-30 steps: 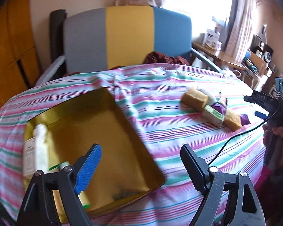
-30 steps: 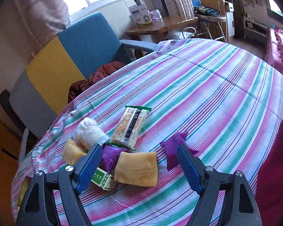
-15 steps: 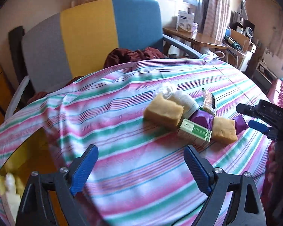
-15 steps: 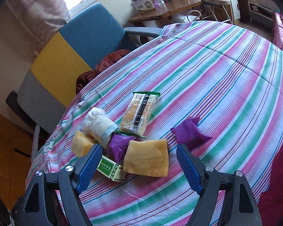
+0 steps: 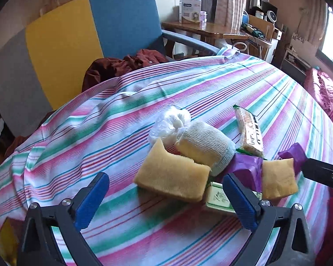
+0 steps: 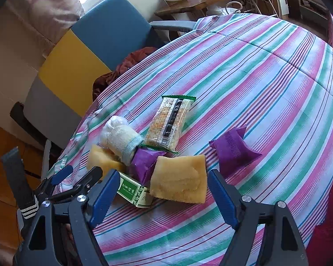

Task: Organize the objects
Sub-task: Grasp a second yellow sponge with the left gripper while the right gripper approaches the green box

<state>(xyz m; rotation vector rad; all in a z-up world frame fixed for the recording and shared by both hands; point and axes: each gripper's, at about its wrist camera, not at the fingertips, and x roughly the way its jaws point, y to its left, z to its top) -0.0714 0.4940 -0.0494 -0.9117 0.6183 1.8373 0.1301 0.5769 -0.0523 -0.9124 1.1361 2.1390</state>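
Observation:
A pile of small items lies on the striped tablecloth (image 5: 100,133). A yellow sponge (image 5: 173,175) lies just ahead of my open left gripper (image 5: 166,197), between its fingers. Behind it are a white cloth roll (image 5: 206,148), a plastic bag (image 5: 168,124), a green box (image 5: 219,197), a purple packet (image 5: 246,166), a second sponge (image 5: 277,181) and a snack bar (image 5: 248,133). My open right gripper (image 6: 164,190) hovers over the second sponge (image 6: 179,181). A purple packet (image 6: 233,150) lies apart to its right. The snack bar (image 6: 171,124) and green box (image 6: 133,190) show there too.
A grey, yellow and blue chair (image 5: 77,35) with a dark red garment (image 5: 122,66) stands behind the table. A wooden side table (image 5: 202,28) with boxes is at the back. A red cloth (image 5: 326,93) lies at the right edge.
My left gripper swung right from the gold box to the pile, closing on the yellow sponge. My right gripper moved nearer the second sponge.

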